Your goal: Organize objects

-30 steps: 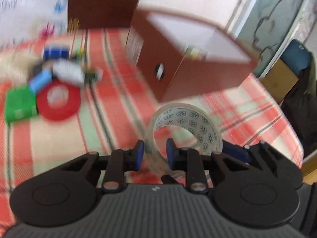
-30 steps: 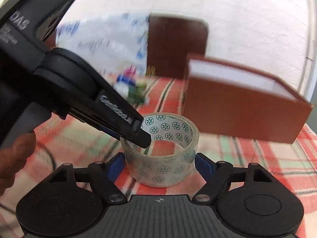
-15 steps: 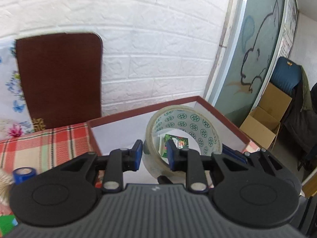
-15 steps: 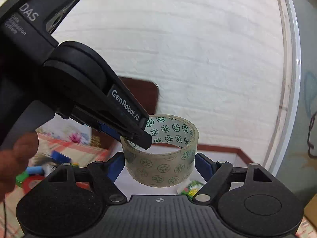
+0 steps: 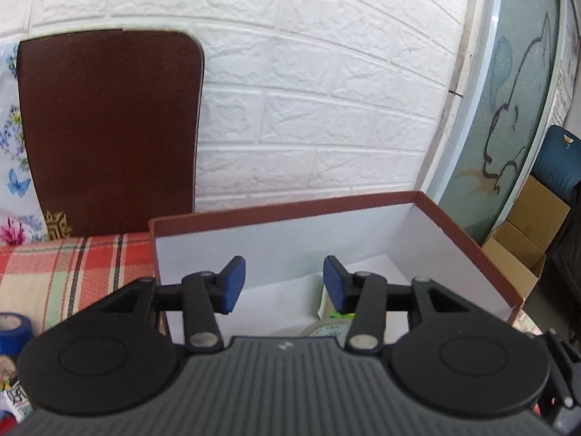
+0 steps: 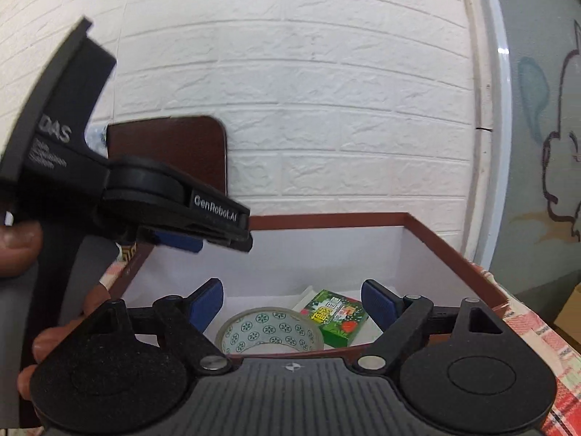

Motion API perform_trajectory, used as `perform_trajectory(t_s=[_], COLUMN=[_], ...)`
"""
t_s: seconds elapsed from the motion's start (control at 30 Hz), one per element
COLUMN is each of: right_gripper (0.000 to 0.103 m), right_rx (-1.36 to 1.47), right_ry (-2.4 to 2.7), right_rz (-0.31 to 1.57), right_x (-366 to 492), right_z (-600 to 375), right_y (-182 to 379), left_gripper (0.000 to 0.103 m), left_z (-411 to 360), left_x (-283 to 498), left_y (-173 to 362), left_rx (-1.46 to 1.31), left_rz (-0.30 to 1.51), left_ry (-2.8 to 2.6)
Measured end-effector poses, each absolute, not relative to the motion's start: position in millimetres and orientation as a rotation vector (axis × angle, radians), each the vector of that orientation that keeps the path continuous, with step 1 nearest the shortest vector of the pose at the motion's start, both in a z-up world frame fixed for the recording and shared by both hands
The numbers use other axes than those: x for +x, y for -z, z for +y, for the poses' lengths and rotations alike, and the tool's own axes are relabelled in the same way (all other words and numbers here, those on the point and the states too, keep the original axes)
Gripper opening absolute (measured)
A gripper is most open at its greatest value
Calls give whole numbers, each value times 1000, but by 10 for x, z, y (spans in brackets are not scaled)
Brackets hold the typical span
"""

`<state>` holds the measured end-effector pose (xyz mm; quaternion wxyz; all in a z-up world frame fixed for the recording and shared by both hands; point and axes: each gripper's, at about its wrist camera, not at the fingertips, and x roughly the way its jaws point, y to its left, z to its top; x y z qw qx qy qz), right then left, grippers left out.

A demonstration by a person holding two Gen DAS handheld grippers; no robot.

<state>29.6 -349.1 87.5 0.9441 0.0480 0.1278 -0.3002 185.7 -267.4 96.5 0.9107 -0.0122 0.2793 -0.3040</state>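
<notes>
Both tools, left tool (image 5: 283, 281) and right tool (image 6: 292, 303), gape wide and empty above the box (image 6: 450, 250) holding the tape roll (image 6: 270, 332); lift straight up, clear of its rim.

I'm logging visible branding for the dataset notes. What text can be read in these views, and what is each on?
"GenRobot.AI": side of the left tool, seen from the right wrist.
"DAS": its handle; the smaller lines beneath are too blurred to read.
Green packet in the box: print too small to read.
Clear tape roll: pattern only, no words.

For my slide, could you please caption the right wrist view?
Both grippers open above the box, where the patterned tape roll lies beside a green packet.
</notes>
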Motion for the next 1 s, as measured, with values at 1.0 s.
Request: perform_trajectory(t_s=[1.0], right_gripper=[81], right_rx=[204], right_ry=[177], right_rz=[466], right_x=[1514], right_z=[-2357], right_y=[-478], left_gripper=[74], left_z=[511], left_x=[460], left_y=[136], left_rx=[46], left_rz=[601], left_ry=[102])
